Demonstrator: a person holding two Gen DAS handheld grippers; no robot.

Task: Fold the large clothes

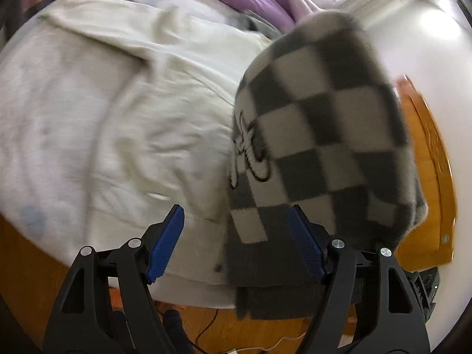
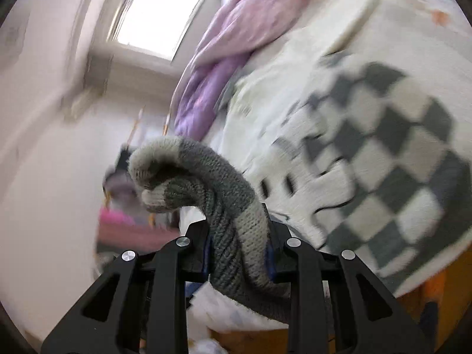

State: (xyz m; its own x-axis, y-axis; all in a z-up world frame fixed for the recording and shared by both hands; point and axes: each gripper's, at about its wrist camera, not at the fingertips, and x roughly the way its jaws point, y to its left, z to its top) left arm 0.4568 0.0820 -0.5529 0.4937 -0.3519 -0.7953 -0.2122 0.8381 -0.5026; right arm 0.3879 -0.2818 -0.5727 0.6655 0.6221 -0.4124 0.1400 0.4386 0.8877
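Clearly the fold was barely under way. Nearest the right camera, the right gripper (image 2: 239,253) had its fingers clamped on a twisted grey knit end of the checkered sweater (image 2: 383,159), perhaps a sleeve or hem, raised off the bed. The left gripper (image 1: 236,242) stood with fingers apart and nothing pinched, though a dark ribbed edge of the sweater (image 1: 318,135) hung against its right finger. Beyond, the garment's body lay bunched on the white bedspread (image 1: 59,112), over a cream garment (image 1: 165,94). No flat fold showed yet; spreading and folding remained. Farthest, a purple quilt (image 2: 224,47) lay heaped.
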